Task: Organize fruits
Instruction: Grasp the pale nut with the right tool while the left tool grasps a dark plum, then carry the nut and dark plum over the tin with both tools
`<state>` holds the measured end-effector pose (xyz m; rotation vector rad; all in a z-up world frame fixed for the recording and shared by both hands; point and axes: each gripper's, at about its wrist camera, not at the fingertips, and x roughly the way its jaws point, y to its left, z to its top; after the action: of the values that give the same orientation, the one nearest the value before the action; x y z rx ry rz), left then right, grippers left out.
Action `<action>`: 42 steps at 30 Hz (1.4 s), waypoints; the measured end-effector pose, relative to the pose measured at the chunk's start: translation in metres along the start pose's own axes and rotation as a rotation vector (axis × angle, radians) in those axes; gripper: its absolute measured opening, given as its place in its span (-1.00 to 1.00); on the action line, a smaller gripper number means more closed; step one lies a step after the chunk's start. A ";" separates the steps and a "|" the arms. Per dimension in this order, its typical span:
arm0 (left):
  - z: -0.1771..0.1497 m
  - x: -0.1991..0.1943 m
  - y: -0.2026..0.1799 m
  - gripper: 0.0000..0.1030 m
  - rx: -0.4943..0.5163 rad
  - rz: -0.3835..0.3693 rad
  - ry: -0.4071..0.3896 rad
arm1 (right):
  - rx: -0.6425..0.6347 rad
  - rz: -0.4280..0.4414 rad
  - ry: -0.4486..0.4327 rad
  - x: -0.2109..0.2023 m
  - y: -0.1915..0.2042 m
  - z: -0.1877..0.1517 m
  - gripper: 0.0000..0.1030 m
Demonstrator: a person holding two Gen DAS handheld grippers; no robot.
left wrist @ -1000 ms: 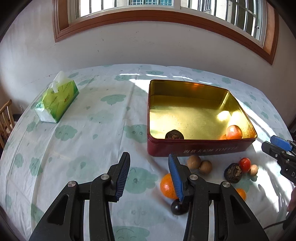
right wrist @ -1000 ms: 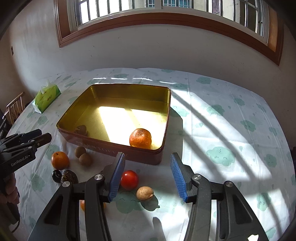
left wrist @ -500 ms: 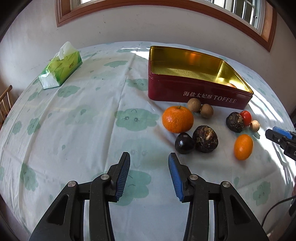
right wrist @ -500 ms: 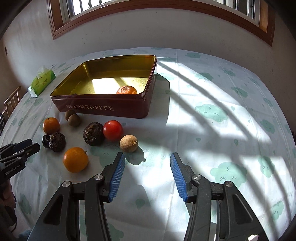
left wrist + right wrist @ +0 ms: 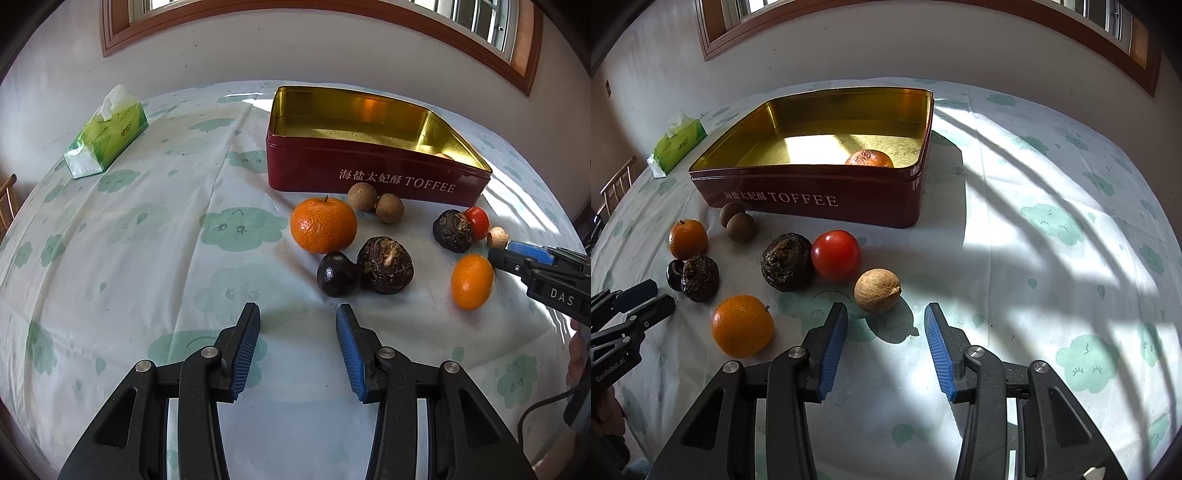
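A red toffee tin with a gold inside stands on the table and holds an orange fruit. In front of it lie a mandarin, two brown longans, a dark plum, two dark wrinkled fruits, a red tomato, a tan nut and a small orange. My left gripper is open, just short of the plum. My right gripper is open, just short of the nut.
A green tissue pack lies at the far left of the table. The round table has a white cloth with green cloud prints. A wall and window stand behind. A wooden chair is at the left edge.
Both grippers have dropped low and pulled back from the tin, so I see the fruits and the tin from the side. The fruits have not moved.
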<state>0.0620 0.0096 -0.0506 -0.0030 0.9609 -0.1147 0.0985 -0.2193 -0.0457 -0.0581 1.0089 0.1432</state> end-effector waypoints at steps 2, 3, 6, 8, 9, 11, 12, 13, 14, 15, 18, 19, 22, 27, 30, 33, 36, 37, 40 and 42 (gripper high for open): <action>0.001 0.001 -0.002 -0.13 0.005 0.003 -0.002 | -0.008 -0.007 -0.006 0.003 0.002 0.003 -0.22; 0.001 0.001 -0.002 -0.13 0.005 0.001 -0.003 | -0.013 -0.011 -0.009 0.004 0.003 0.004 -0.24; 0.003 0.003 -0.005 -0.13 0.006 -0.001 -0.006 | -0.029 -0.027 -0.022 0.006 0.007 0.007 -0.38; 0.004 0.004 -0.006 -0.13 0.004 -0.002 -0.008 | -0.033 -0.023 -0.027 0.006 0.007 0.007 -0.54; 0.004 0.004 -0.007 -0.13 0.005 -0.005 -0.009 | -0.033 -0.023 -0.030 0.006 0.007 0.007 -0.53; 0.005 0.005 -0.009 -0.13 0.009 -0.004 -0.011 | -0.030 -0.020 -0.036 0.006 0.006 0.006 -0.54; 0.005 0.006 -0.010 -0.13 0.010 -0.005 -0.011 | -0.028 -0.023 -0.038 0.005 0.006 0.005 -0.54; 0.005 0.006 -0.011 -0.13 0.010 -0.007 -0.011 | -0.022 -0.025 -0.039 0.004 0.004 0.004 -0.54; 0.006 0.006 -0.012 -0.13 0.010 -0.008 -0.011 | -0.017 -0.025 -0.042 0.003 0.002 0.003 -0.54; 0.006 0.007 -0.013 -0.13 0.012 -0.009 -0.011 | -0.011 -0.028 -0.044 0.002 0.000 0.002 -0.54; 0.007 0.007 -0.017 -0.13 0.020 -0.009 -0.013 | 0.011 -0.037 -0.049 0.000 -0.009 -0.002 -0.54; 0.008 0.008 -0.018 -0.13 0.021 -0.007 -0.014 | 0.018 -0.038 -0.050 -0.001 -0.013 -0.003 -0.54; 0.011 0.010 -0.020 -0.13 0.017 -0.006 -0.017 | 0.029 -0.036 -0.055 -0.003 -0.017 -0.005 -0.53; 0.016 0.015 -0.020 -0.13 0.016 0.004 -0.028 | 0.027 -0.045 -0.071 -0.002 -0.016 -0.006 -0.53; 0.018 0.017 -0.019 -0.14 0.020 0.008 -0.034 | 0.032 -0.044 -0.079 -0.003 -0.017 -0.008 -0.53; 0.017 0.017 -0.019 -0.20 0.027 0.005 -0.043 | 0.036 -0.044 -0.083 -0.003 -0.017 -0.009 -0.53; 0.015 0.015 -0.022 -0.33 0.043 -0.002 -0.050 | 0.037 -0.044 -0.087 -0.003 -0.017 -0.009 -0.53; 0.015 0.015 -0.023 -0.36 0.049 -0.001 -0.052 | 0.037 -0.044 -0.087 -0.003 -0.017 -0.009 -0.53; 0.015 0.015 -0.026 -0.43 0.055 -0.001 -0.054 | 0.039 -0.044 -0.089 -0.003 -0.017 -0.010 -0.53; 0.015 0.015 -0.025 -0.43 0.052 -0.003 -0.055 | 0.038 -0.045 -0.091 -0.003 -0.017 -0.010 -0.53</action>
<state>0.0799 -0.0177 -0.0528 0.0398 0.9032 -0.1419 0.0910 -0.2380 -0.0484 -0.0389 0.9191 0.0849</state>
